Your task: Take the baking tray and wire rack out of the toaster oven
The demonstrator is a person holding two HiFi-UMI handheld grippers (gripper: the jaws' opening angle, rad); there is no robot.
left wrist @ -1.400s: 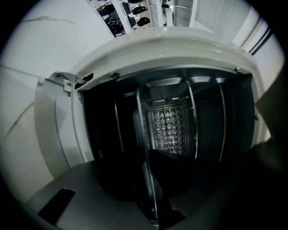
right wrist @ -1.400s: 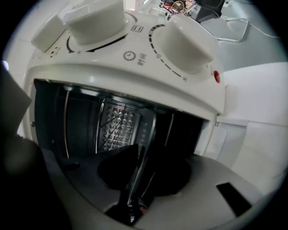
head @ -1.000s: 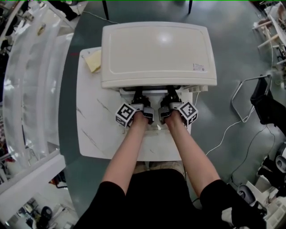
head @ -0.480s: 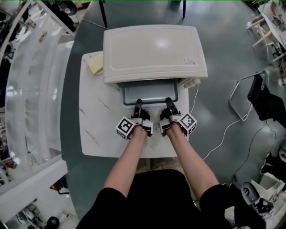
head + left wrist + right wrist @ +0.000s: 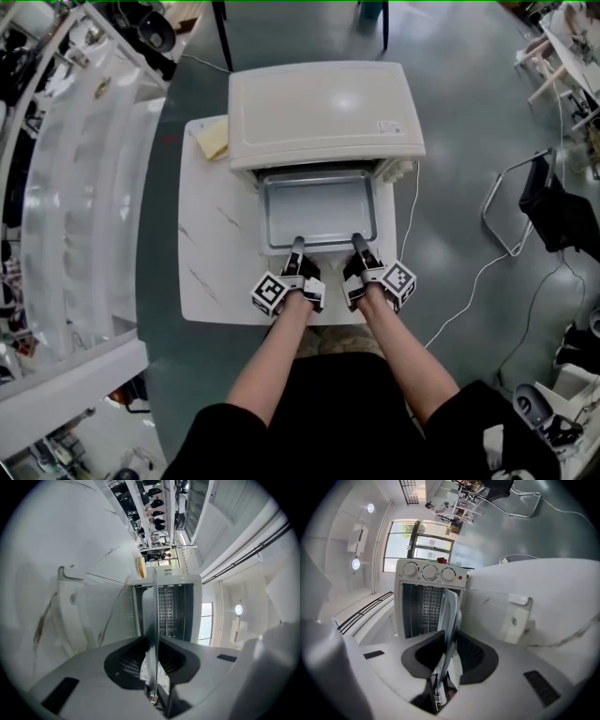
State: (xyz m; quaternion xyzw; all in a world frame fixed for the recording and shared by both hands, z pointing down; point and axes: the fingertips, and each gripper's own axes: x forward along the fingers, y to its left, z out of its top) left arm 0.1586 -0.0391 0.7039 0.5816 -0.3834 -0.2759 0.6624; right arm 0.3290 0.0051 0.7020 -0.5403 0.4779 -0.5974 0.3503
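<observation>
**Tray most of the way out of the oven, both grippers on its near rim**

Head view: The toaster oven point(image 5: 323, 112) sits at the far end of the white table point(image 5: 216, 272). The baking tray point(image 5: 319, 208) sticks out of its mouth toward the person; the far end is hidden under the oven top. The left gripper point(image 5: 296, 246) and right gripper point(image 5: 357, 242) both meet the tray's near rim. A bare strip of table lies left of the tray, a narrower one to its right. The table's near edge is just behind the grippers. A yellow pad point(image 5: 212, 141) lies beside the oven's left rear. A cord point(image 5: 412, 202) hangs off the right edge.

Left gripper view: The jaws are closed on the tray rim point(image 5: 150, 620), seen edge-on. A grid point(image 5: 166, 606) shows deep in the oven; rack or back wall, cannot tell.

Right gripper view: The jaws are likewise clamped on the rim point(image 5: 450, 616). Three knobs point(image 5: 430, 573) are in view. The tray blocks part of the cavity.
</observation>
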